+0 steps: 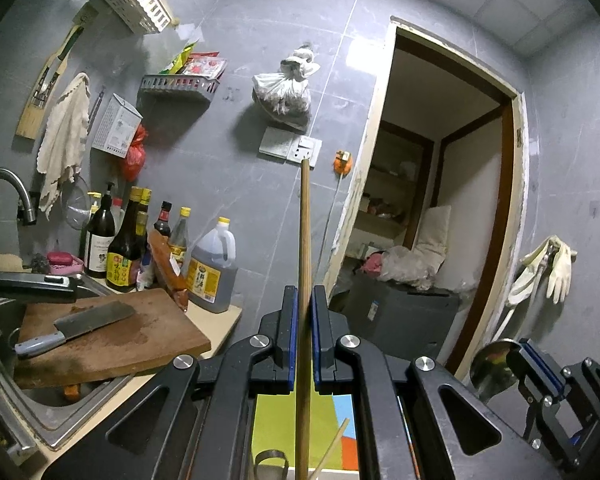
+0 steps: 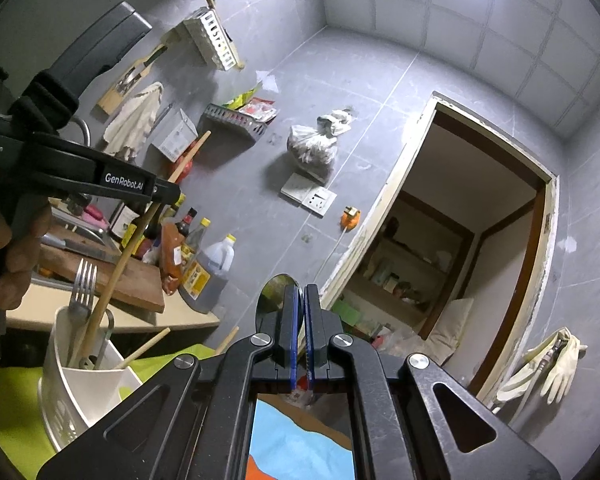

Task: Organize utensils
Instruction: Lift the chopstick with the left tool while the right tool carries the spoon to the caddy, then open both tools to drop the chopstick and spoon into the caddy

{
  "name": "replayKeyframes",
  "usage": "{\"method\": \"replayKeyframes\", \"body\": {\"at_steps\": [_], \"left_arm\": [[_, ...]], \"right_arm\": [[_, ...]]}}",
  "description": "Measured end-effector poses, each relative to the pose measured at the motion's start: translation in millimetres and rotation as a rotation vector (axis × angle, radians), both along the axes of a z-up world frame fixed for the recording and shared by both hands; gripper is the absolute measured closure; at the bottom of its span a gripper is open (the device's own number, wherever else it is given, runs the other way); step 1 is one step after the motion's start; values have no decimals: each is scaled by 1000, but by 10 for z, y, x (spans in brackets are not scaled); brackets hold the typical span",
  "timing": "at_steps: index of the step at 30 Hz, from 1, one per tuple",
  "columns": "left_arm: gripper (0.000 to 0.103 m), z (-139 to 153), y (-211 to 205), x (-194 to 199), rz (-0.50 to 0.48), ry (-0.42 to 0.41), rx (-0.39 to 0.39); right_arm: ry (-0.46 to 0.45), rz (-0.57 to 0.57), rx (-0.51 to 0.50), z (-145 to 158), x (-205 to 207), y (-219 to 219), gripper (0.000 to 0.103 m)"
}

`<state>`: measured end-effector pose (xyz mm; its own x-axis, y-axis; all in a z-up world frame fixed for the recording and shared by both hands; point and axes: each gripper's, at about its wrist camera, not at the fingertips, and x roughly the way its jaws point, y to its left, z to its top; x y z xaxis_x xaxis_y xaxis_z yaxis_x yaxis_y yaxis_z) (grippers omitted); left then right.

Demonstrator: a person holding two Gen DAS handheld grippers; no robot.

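**Both grippers loaded: chopstick in the left, spoon in the right**

Left gripper [image 1: 304, 312]: black frame, blue pads, jaws clamped together on a long round wooden chopstick [image 1: 305, 240]; the stick runs straight up between the pads, its tip well above the fingertips and its lower end passing down out of the bottom of the left wrist view; seen from the right wrist camera, the same chopstick [image 2: 136, 236] slants down from the left gripper [image 2: 168, 194] into a white rounded plastic utensil holder [image 2: 84, 384], which sits below and just beside that gripper; the person's hand [image 2: 14, 256] grips the handle.

In the holder: a silver metal fork [image 2: 83, 284], tines up, touching the chopstick's side; another pale wooden chopstick [image 2: 146, 348] leaning out over the rim toward the right gripper.

Right gripper [image 2: 301, 320]: jaws pressed together on a shiny steel spoon [image 2: 274, 294]; only the bowl shows, standing up past the fingertips on the left finger's side; from the left wrist camera the spoon bowl [image 1: 494, 372] sits against the blue pad of the right gripper [image 1: 538, 364], which is low and to the right of the left gripper.

Below both grippers: a green, blue and orange mat [image 2: 296, 444]; to the left gripper's left, a brown wooden cutting board [image 1: 140, 344] with a grey-handled cleaver [image 1: 76, 328] lying flat on it.
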<state>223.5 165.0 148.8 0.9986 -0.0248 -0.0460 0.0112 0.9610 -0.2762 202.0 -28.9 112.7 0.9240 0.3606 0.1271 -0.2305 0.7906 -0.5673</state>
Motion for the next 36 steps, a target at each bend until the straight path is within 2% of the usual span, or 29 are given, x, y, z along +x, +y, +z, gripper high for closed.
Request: {"method": "replayKeyframes", "body": {"at_steps": [4,15,25,36], "left_arm": [[99,-100,-47,-3,5,13,19],[99,-362,-148,-50,10,38,9],[99,-573,-211,-139,22,44,20],[99,-757,-235,-231,20,73,-5]], "right_arm": [[13,-6,-13,-72,41,44,102],[81,-40,11,-236,105,113,102],[174,-43,90,-325,107,111,102],[248,-26,149,-387,90,94,101]]}}
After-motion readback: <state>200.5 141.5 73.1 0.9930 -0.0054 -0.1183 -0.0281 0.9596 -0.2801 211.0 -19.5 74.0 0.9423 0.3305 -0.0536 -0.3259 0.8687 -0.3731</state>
